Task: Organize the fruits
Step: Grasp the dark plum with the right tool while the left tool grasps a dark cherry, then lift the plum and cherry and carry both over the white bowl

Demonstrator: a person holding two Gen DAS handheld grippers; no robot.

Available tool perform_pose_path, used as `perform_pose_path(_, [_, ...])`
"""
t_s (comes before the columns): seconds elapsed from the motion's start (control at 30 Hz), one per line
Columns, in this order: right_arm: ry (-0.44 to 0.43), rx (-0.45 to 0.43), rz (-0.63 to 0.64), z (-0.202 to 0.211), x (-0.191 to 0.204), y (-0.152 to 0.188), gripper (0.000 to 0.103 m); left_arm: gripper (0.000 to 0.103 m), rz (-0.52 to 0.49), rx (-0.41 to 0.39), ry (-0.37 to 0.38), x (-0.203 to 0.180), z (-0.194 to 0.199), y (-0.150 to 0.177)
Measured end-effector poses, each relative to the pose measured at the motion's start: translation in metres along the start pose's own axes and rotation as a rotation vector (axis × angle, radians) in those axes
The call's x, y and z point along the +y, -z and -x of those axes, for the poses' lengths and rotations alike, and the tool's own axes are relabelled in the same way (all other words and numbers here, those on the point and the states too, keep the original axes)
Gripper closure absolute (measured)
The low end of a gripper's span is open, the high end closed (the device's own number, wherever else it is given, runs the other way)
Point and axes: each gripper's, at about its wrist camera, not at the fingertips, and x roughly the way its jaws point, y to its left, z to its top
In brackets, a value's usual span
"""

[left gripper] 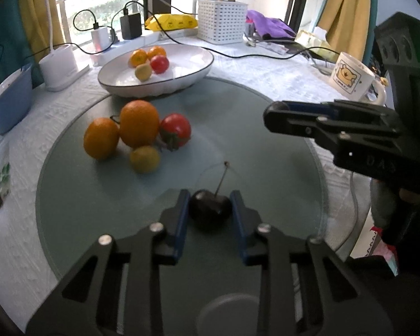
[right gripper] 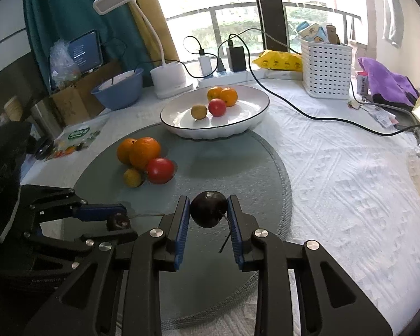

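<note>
Left wrist view: the left gripper (left gripper: 210,212) has its fingers (left gripper: 182,215) closed on a dark cherry (left gripper: 210,210) resting on the desk's round grey mat (left gripper: 252,145). The right gripper (right gripper: 208,210) grips a second cherry (right gripper: 208,208) above the mat's near edge. Oranges (left gripper: 138,127) cluster nearby.

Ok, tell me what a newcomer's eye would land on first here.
Each gripper is shut on a dark cherry: the left gripper on one cherry, the right gripper on another, both over the round grey mat. Beyond them, a bright fruit pile sits on the mat, near a white plate holding more fruit.
</note>
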Motion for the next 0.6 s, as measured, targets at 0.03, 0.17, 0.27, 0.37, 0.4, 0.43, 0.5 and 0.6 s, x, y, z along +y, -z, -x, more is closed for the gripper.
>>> perform_pose_path(0.03, [-0.004, -0.002, 0.002, 0.000, 0.000, -0.001, 0.074, 0.073, -0.001, 0.002, -0.001, 0.000, 0.000, 0.000])
perform_pose_path(0.17, [-0.016, -0.009, 0.004, -0.001, -0.002, -0.004, 0.074, 0.073, 0.001, -0.001, -0.001, -0.001, 0.003, -0.004])
perform_pose_path(0.27, [-0.019, -0.013, 0.004, -0.001, -0.006, -0.006, 0.074, 0.073, 0.005, -0.010, 0.004, -0.001, 0.006, -0.009])
perform_pose_path(0.37, [-0.021, -0.017, 0.006, -0.001, -0.009, -0.010, 0.074, 0.073, 0.005, -0.022, 0.004, 0.000, 0.009, -0.017])
perform_pose_path(0.4, [-0.022, -0.019, 0.005, -0.001, -0.010, -0.011, 0.074, 0.073, 0.005, -0.026, 0.005, 0.001, 0.010, -0.019])
perform_pose_path(0.43, [-0.023, -0.020, 0.005, -0.001, -0.012, -0.013, 0.074, 0.073, 0.005, -0.033, 0.006, 0.002, 0.012, -0.023])
perform_pose_path(0.5, [-0.022, -0.020, 0.004, -0.003, -0.014, -0.015, 0.074, 0.073, 0.006, -0.044, 0.007, 0.004, 0.014, -0.028])
perform_pose_path(0.6, [-0.021, -0.023, 0.003, -0.004, -0.017, -0.021, 0.074, 0.073, 0.003, -0.063, 0.007, 0.007, 0.017, -0.037])
